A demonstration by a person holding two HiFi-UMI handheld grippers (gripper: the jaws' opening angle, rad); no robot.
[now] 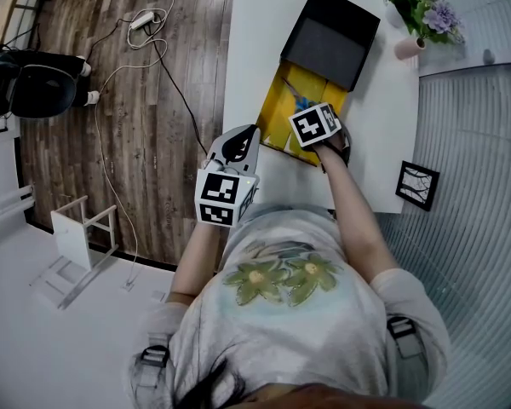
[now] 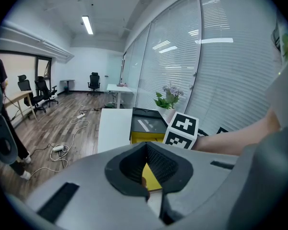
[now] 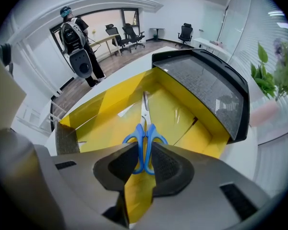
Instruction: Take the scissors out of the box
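An open box [image 1: 277, 113] with a yellow inside and a black lid [image 1: 332, 37] folded back lies on the white table [image 1: 264, 24]. Blue-handled scissors [image 3: 145, 128] lie inside it, blades pointing away. My right gripper [image 3: 144, 152] reaches into the box's near end and is shut on the blue handles; in the head view the right gripper [image 1: 311, 113] sits over the box. My left gripper [image 1: 238, 139] hovers at the table's front left edge, short of the box [image 2: 144, 137]. The left gripper [image 2: 146, 150] is shut, nothing in it.
A potted flower [image 1: 422, 11] stands at the table's far right corner and a black framed picture [image 1: 417, 184] at its right edge. Left of the table, on the wooden floor, are cables with a power strip [image 1: 142, 20] and a white stool [image 1: 83, 233]. A person [image 3: 74, 42] stands far off.
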